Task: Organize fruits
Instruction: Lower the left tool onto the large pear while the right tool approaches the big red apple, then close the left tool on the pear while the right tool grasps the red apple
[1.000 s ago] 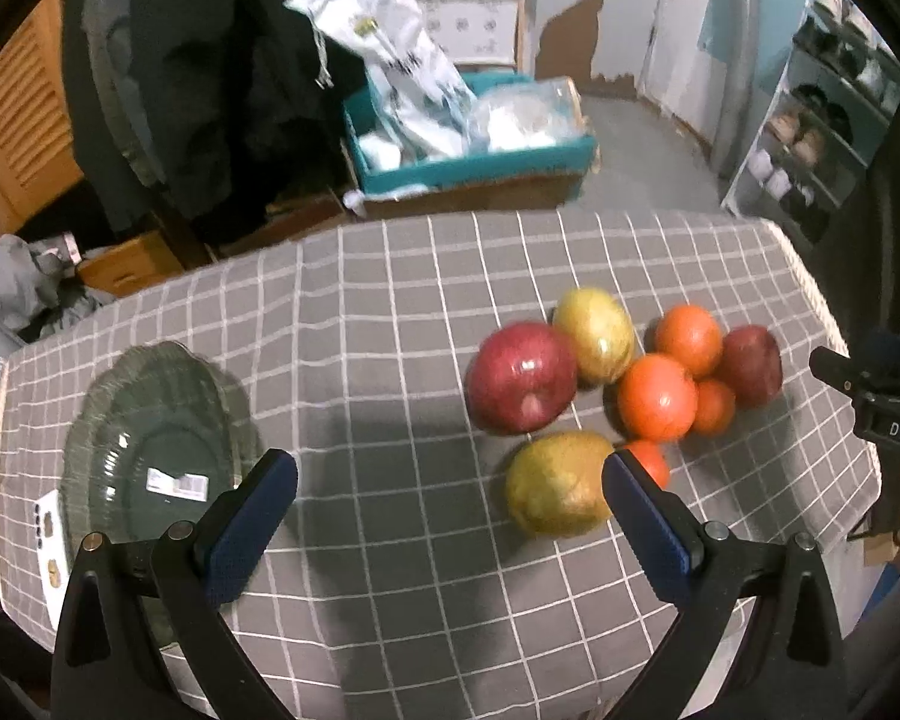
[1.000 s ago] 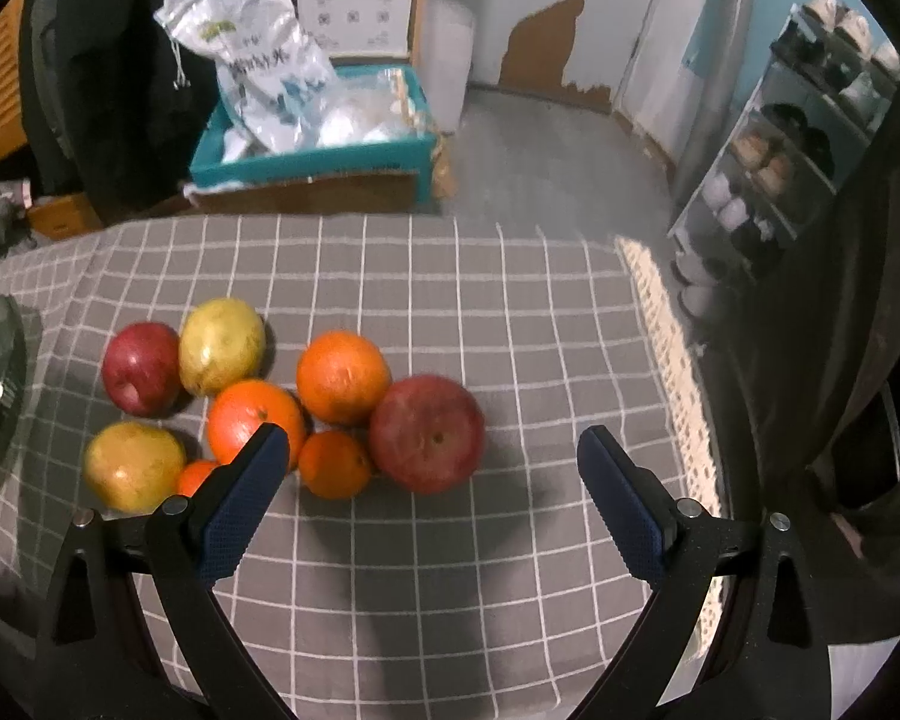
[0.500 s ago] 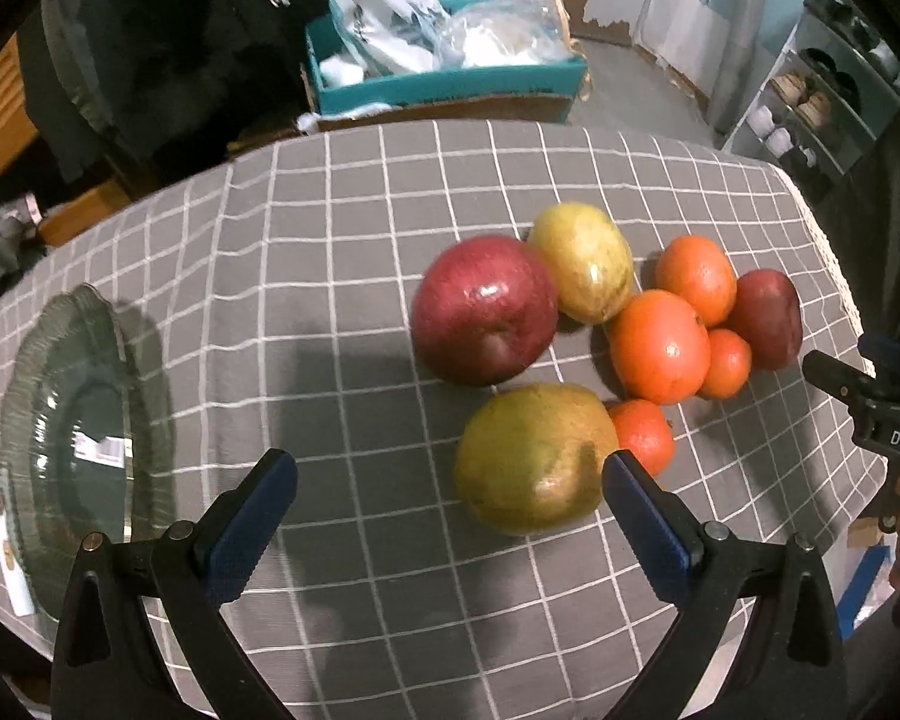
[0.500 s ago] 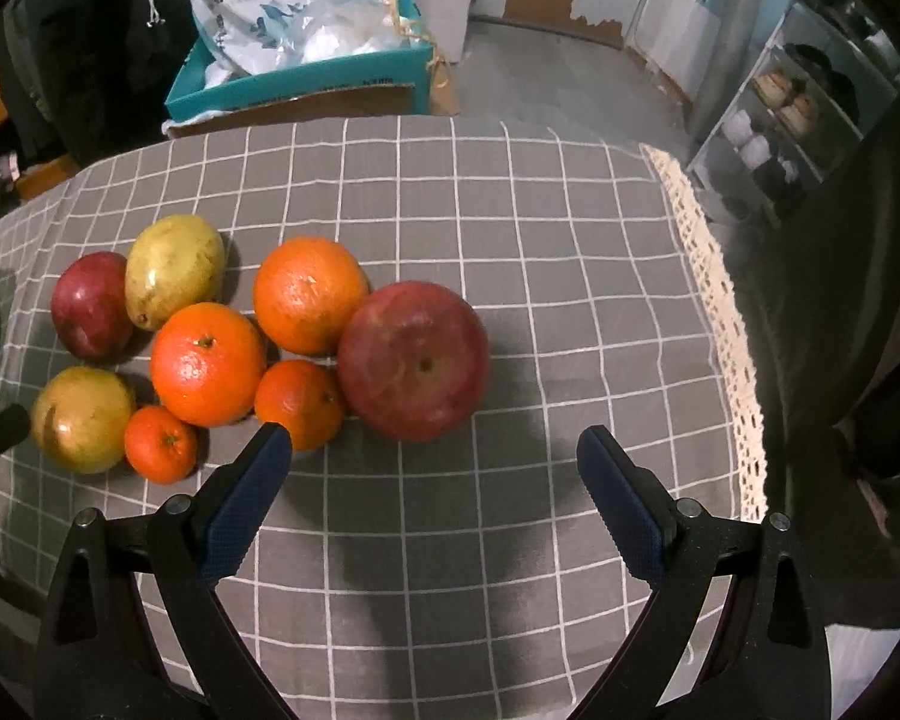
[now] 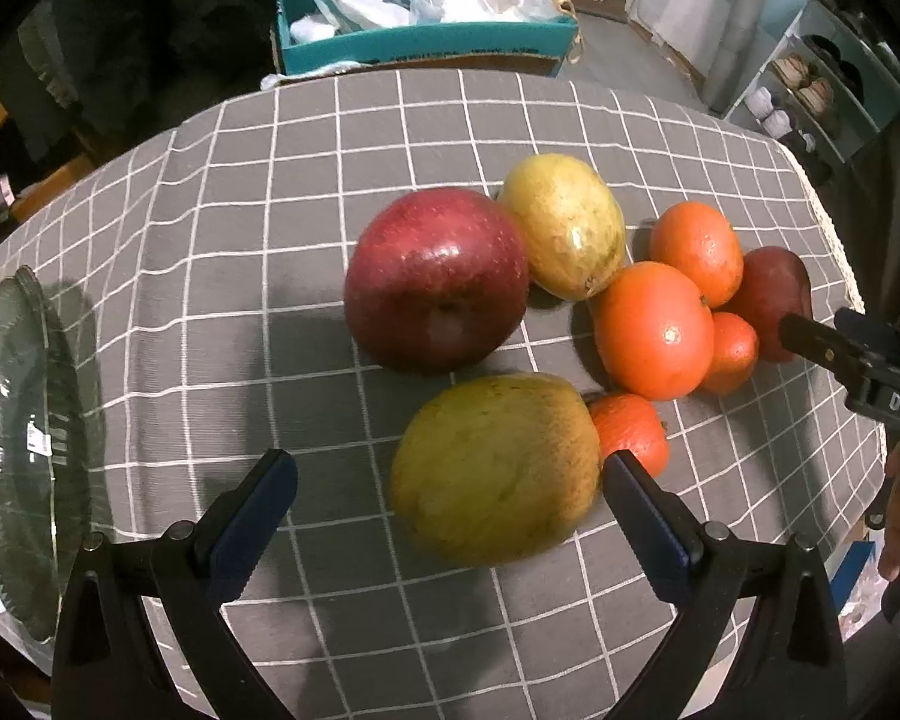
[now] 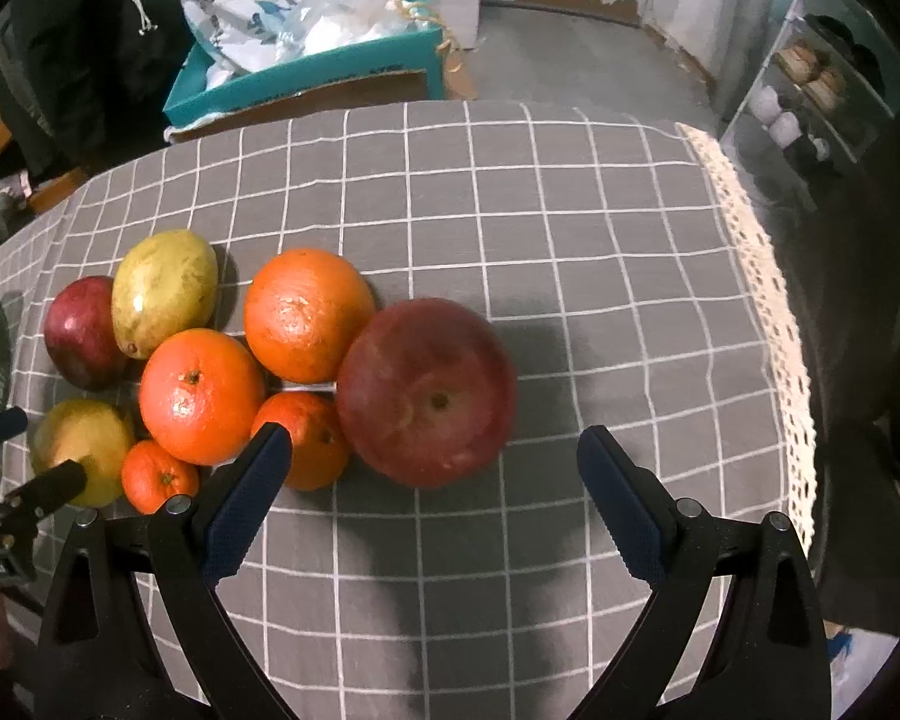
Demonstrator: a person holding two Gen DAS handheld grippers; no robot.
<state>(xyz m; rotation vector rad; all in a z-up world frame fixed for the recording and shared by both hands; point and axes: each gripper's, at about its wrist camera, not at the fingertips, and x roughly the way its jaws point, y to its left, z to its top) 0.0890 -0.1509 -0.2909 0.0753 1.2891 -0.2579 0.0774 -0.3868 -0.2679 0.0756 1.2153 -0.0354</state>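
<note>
**Both grippers spread wide over the fruit pile**

Left wrist view: left gripper [image 5: 450, 495] is spread wide with nothing held, a yellow-green mango [image 5: 495, 471] sitting between its fingers on the checked tablecloth [image 5: 240, 312]. Glass plate [image 5: 12, 450] is far left.

Right wrist view: right gripper [image 6: 431, 477] is also wide and empty, just short of a red apple [image 6: 427, 391] touching the oranges [image 6: 309, 315].

A glass plate [image 5: 12, 444] is cut off by the left edge in both wrist views. The far red apple [image 5: 774, 294] sits half hidden behind oranges [image 5: 654, 330]. Shelf items [image 6: 810, 78] at right are too blurred to identify.
</note>
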